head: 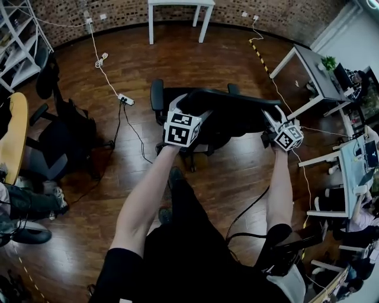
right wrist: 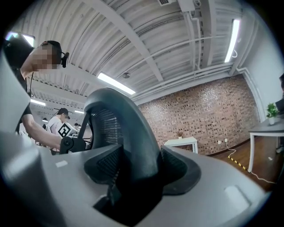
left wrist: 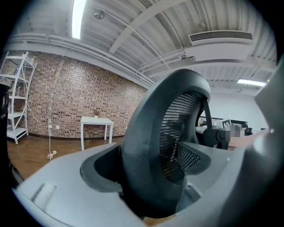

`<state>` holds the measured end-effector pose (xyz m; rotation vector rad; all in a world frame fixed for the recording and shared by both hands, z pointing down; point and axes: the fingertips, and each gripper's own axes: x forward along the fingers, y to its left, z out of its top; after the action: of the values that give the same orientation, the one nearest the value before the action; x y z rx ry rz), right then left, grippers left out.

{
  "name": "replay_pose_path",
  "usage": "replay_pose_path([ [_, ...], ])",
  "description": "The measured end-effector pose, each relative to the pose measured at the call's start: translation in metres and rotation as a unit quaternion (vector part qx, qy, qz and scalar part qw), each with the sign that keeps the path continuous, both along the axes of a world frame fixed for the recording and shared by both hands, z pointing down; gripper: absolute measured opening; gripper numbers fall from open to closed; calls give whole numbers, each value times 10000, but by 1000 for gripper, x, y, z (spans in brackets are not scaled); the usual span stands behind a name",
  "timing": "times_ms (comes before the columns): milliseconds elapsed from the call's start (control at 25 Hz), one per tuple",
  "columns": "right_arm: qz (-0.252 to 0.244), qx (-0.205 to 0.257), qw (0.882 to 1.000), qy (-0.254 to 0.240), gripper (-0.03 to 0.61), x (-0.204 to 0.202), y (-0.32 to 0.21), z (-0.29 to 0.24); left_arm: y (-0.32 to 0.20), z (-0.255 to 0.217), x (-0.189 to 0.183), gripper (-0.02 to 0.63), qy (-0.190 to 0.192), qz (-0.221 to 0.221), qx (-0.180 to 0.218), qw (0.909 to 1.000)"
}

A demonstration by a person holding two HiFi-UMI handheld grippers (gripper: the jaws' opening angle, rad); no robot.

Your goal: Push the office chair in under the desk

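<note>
no readable text, brand or number anywhere; only square coded markers on the left cube point(head: 181, 129) and right cube point(head: 288, 138)

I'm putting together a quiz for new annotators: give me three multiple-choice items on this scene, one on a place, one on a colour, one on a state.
1. Where does the white table stand?
A. against the brick wall
B. beside the person's feet
C. behind the person

2. What colour is the office chair?
A. red
B. white
C. black

3. How do the jaws of the right gripper stand?
A. wide apart, empty
B. closed on the backrest rim
C. closed on a cable

Answers: 1 A, the head view shows it at the far wall. 2 C, its frame and mesh are black. 3 B, the right gripper view shows the rim pressed between both pads.
</note>
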<state>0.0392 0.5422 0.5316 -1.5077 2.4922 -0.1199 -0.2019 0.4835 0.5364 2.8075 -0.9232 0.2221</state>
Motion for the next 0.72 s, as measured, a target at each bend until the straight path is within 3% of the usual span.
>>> replay_pose_path([
  [120, -42, -20, 10000, 63, 258, 4, -38, -9, -39, -4, 6, 486, 57, -96, 75, 9999],
  [360, -376, -143, 9992, 9, 253, 18, -63, -10, -67, -7, 24, 486, 234, -99, 291, 9993],
  [480, -415, -126, 9990, 61, 252, 47, -86, -28, -94, -27, 53, 480, 433, 9, 283, 9987],
  [720, -855, -268, 9960, -30, 236, 131, -157, -51, -173, -48, 139, 480, 320, -214, 387, 9985],
])
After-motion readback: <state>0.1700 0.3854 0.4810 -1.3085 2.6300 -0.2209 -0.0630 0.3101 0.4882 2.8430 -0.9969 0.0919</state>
